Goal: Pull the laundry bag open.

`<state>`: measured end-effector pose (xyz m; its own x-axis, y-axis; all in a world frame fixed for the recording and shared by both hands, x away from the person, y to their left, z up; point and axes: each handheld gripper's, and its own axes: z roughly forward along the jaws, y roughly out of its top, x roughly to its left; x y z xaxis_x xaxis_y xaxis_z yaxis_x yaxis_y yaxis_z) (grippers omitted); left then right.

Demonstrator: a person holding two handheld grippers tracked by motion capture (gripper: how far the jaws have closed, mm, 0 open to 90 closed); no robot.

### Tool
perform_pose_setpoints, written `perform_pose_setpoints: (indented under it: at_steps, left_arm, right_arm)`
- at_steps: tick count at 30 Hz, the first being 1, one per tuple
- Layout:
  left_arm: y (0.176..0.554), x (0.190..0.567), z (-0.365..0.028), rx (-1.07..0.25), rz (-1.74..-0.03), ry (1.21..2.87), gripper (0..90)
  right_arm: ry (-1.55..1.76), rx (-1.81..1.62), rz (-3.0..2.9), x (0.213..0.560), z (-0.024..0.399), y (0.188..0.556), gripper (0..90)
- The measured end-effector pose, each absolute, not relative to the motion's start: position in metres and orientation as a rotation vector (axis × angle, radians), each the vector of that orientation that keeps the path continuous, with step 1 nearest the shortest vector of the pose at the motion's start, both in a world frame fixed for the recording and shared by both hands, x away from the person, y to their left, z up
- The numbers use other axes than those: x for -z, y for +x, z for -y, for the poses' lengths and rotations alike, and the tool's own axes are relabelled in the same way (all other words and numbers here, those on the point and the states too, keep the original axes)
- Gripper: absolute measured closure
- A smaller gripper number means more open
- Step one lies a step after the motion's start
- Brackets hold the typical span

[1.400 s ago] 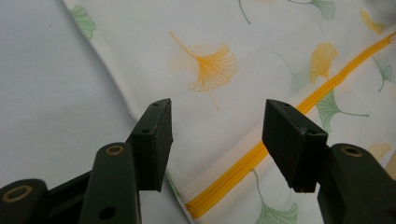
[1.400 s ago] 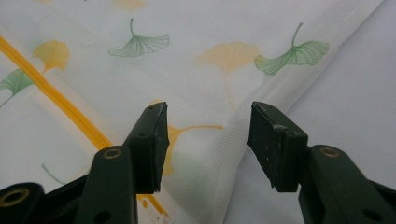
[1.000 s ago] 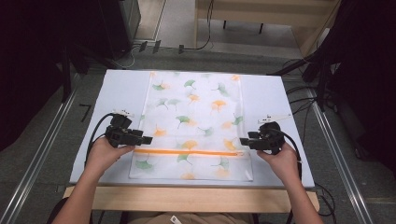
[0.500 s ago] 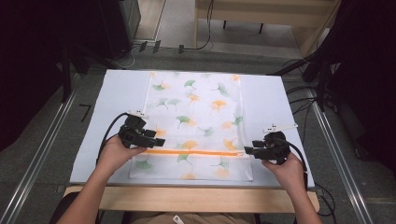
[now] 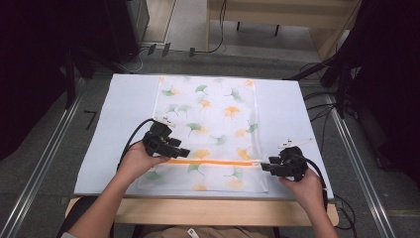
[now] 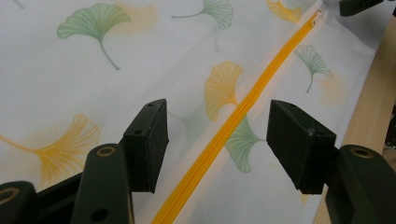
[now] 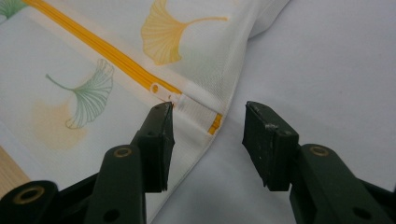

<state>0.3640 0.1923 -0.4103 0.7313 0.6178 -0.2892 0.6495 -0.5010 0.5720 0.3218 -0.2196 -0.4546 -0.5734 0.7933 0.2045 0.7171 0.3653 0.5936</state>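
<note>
A white mesh bag (image 5: pixel 208 119) printed with green and orange ginkgo leaves lies flat on the table. An orange zipper (image 5: pixel 213 162) runs across its near part. My left gripper (image 5: pixel 185 151) is open just above the left stretch of the zipper (image 6: pixel 233 121), its jaws (image 6: pixel 217 140) either side of it without touching. My right gripper (image 5: pixel 262 166) is open at the zipper's right end. Its jaws (image 7: pixel 208 135) have just been closing, with the bag's corner and the zipper's white end tab (image 7: pixel 194 107) between them. The zipper pull (image 7: pixel 161 91) lies just beyond.
The bag rests on a pale blue mat (image 5: pixel 124 114) over a wooden table whose front edge (image 5: pixel 198 210) is near the person. Metal rails (image 5: pixel 44 163) flank the table. Cables (image 5: pixel 322 106) trail at the right, and dark equipment stands behind.
The left hand has moved right along the zipper, from the bag's left edge onto the bag. The right hand has drifted slightly toward the near edge, its jaws narrowing.
</note>
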Motion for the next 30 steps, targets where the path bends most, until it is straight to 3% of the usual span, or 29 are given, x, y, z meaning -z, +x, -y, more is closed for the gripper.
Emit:
perform_pose_setpoints:
  at_steps: [15, 30]
  left_arm:
    - [0.367, 0.413, -0.182, 0.086, -0.923, 2.272, 39.3]
    - [0.366, 0.417, -0.174, 0.102, -0.906, 2.283, 39.2]
  right_arm:
    - [1.282, -0.908, -2.550, 0.465, 0.211, 0.318, 56.4]
    - [1.255, -0.828, -2.524, 0.465, 0.200, 0.321, 64.9]
